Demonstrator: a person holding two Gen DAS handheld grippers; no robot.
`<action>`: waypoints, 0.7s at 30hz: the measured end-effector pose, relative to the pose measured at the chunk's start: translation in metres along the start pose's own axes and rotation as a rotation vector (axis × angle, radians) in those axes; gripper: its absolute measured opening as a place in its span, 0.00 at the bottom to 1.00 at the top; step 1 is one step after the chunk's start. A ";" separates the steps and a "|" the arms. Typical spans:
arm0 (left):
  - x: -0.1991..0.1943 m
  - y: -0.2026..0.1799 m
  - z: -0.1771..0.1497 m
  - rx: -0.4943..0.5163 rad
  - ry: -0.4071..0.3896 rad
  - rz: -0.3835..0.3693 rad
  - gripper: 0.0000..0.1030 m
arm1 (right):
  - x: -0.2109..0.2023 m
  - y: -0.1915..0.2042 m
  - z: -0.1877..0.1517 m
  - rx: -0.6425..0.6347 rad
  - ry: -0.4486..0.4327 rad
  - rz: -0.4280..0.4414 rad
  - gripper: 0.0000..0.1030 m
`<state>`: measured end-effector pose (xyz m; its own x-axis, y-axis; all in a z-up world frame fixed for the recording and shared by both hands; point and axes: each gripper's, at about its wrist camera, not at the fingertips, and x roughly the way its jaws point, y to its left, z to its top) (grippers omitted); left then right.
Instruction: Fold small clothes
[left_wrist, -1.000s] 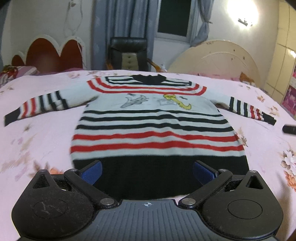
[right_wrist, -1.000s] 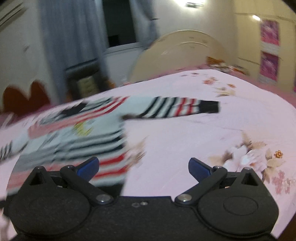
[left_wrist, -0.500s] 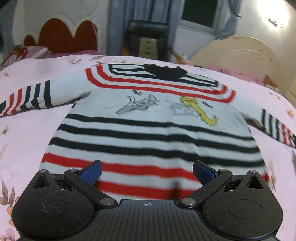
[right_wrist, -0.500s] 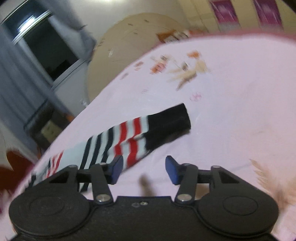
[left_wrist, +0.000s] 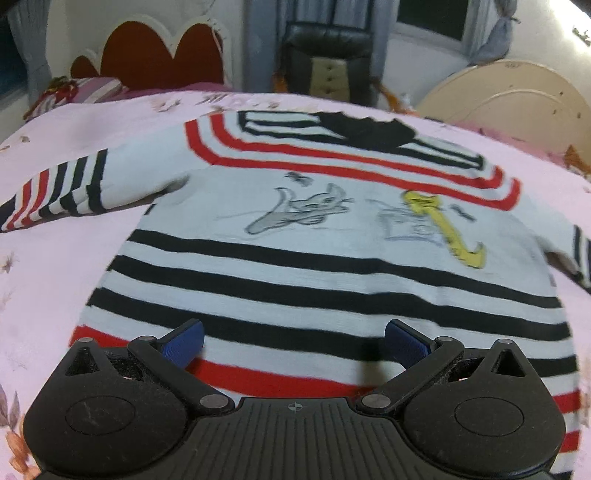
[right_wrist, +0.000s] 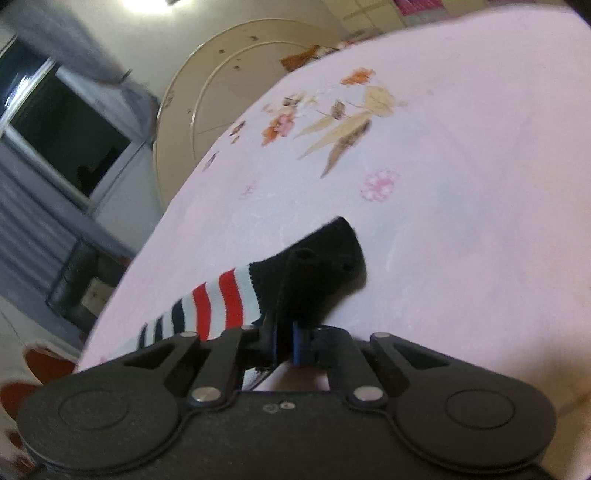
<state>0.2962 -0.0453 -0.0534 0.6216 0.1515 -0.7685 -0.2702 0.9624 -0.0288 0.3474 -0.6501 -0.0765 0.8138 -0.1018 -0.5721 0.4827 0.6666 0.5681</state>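
A child's striped sweater (left_wrist: 314, 236) lies face up and spread flat on a bed with a pink floral bedsheet (right_wrist: 461, 177), collar toward the far side, cartoon print across the chest, both sleeves stretched out to the sides.

The right claw (right_wrist: 286, 341) is clenched on the black cuff (right_wrist: 325, 266) of the sleeve at the sweater's right-hand side; the dark knit bunches between the blue pads, and the red, white and navy bands of that sleeve trail away from it along the sheet. The left claw (left_wrist: 293, 341) is released, its blue pads spread wide, hanging over the lower body of the sweater near the red stripes with nothing between them.

This looks like the start of the first fold, the sleeve due to be carried in over the chest.

Risks, as I judge them:
- The grip appears to sit on the cuff alone. Soft knit can slide out of the pads if the sleeve is pulled quickly.
- With the body unpinned, dragging the sleeve may pull the whole sweater sideways and wrinkle it.
- The pads may have pinched some bedsheet too; I cannot tell from here. If so, lifting would raise the sheet.
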 end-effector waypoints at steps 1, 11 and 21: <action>0.000 0.005 0.002 -0.008 -0.028 -0.008 1.00 | 0.001 0.006 0.000 -0.039 -0.003 -0.014 0.07; 0.022 0.059 0.033 -0.069 -0.023 -0.067 1.00 | -0.016 0.123 -0.036 -0.416 -0.048 0.092 0.07; 0.028 0.118 0.053 -0.110 -0.104 -0.146 1.00 | 0.013 0.297 -0.191 -0.710 0.172 0.367 0.07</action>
<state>0.3205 0.0847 -0.0444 0.7310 0.0400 -0.6813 -0.2466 0.9463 -0.2090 0.4398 -0.3124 -0.0282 0.7911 0.2908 -0.5381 -0.1720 0.9500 0.2604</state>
